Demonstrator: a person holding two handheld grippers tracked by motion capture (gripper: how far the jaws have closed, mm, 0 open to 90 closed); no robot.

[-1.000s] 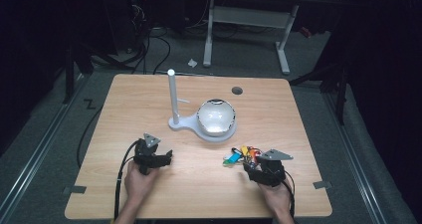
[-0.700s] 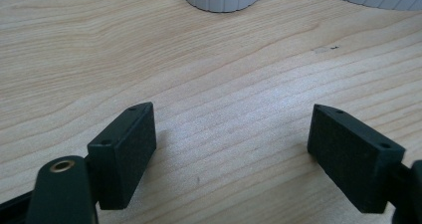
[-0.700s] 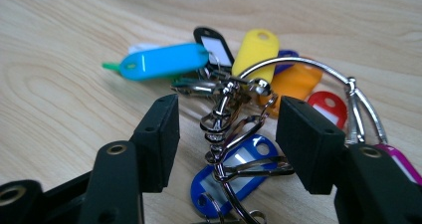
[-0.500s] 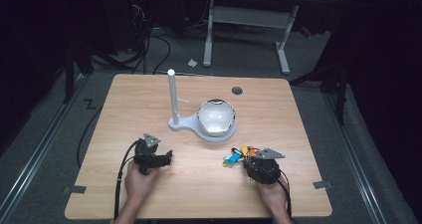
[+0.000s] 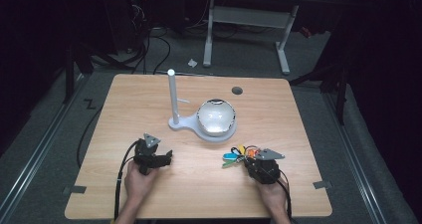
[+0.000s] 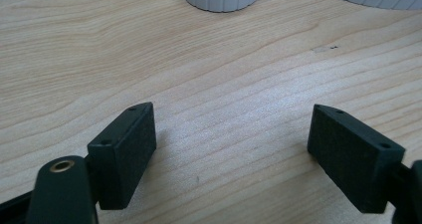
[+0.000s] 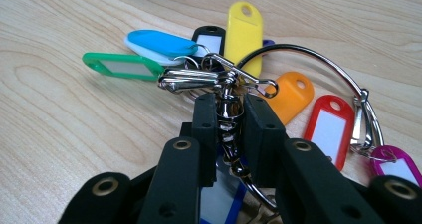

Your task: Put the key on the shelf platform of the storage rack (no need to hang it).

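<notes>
One key ring (image 7: 318, 79) with coloured tags (image 7: 244, 25) is lying at lower right of the counter (image 5: 298, 114), its metal clasp (image 7: 226, 109) pinched between the just-closing jaws of the right tool (image 7: 228, 112). The left tool (image 6: 231, 144) is resting wide open, empty. Risk: the slim clasp slipping out, the dangling tags snagging the white stand (image 5: 209, 132).

Hand-held gripper (image 7: 230, 115) clamping key-tag bunch (image 7: 234, 84)
</notes>
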